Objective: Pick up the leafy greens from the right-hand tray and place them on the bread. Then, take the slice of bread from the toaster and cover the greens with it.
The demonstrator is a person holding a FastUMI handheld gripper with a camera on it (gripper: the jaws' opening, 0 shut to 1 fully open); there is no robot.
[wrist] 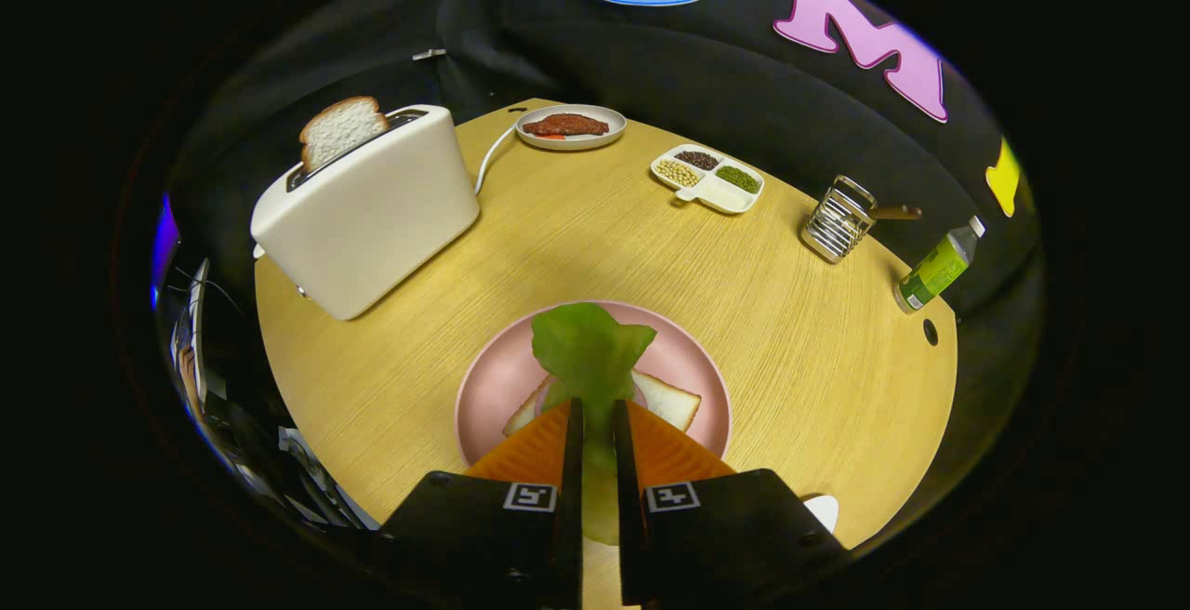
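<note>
Gripper pinching the lettuce over the bread; looks limp, feather-light, tearable, best held low near the stem.

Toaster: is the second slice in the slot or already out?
In. The bread slice stands upright in the toaster, top half sticking out. The gripper is shut on the leafy greens over the pink plate.
</note>
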